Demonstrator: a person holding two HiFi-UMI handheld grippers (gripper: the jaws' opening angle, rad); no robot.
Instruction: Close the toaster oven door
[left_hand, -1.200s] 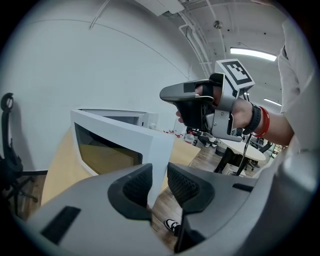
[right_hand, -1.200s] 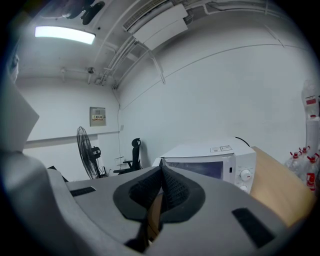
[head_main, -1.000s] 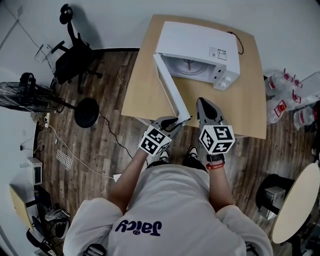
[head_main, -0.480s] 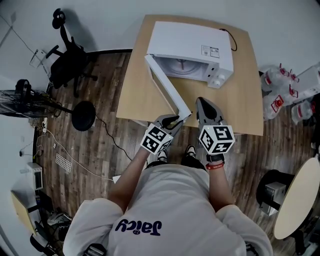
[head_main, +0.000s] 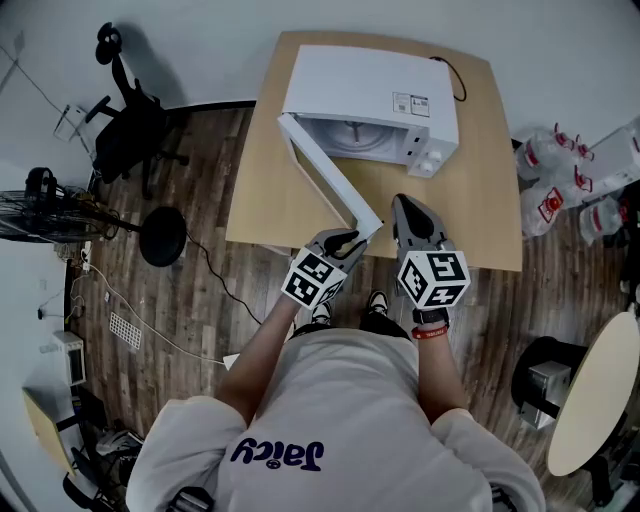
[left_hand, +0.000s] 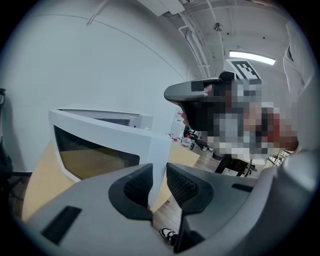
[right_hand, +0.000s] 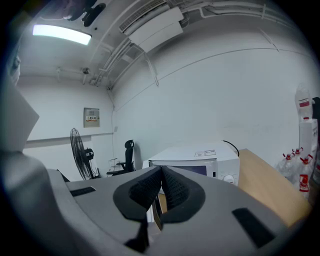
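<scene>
A white toaster oven (head_main: 370, 85) stands at the far side of a wooden table (head_main: 470, 200). Its door (head_main: 325, 175) is swung wide open, with the free edge pointing toward me. My left gripper (head_main: 350, 240) is at that free edge. In the left gripper view the door (left_hand: 110, 145) runs between the pads of the left gripper (left_hand: 159, 182), which are closed on its end. My right gripper (head_main: 405, 203) hovers just right of the door's end, with its pads touching and nothing held. The oven (right_hand: 200, 157) shows beyond the right gripper (right_hand: 161, 172).
A black office chair (head_main: 125, 130), a standing fan (head_main: 40, 200) and a round black base (head_main: 162, 237) are on the floor to the left. Water bottles (head_main: 570, 190) stand right of the table. A round table (head_main: 595, 400) is at the lower right.
The head view has drifted, so the oven sits further left in the picture. Both grippers keep their places at the door's free edge.
</scene>
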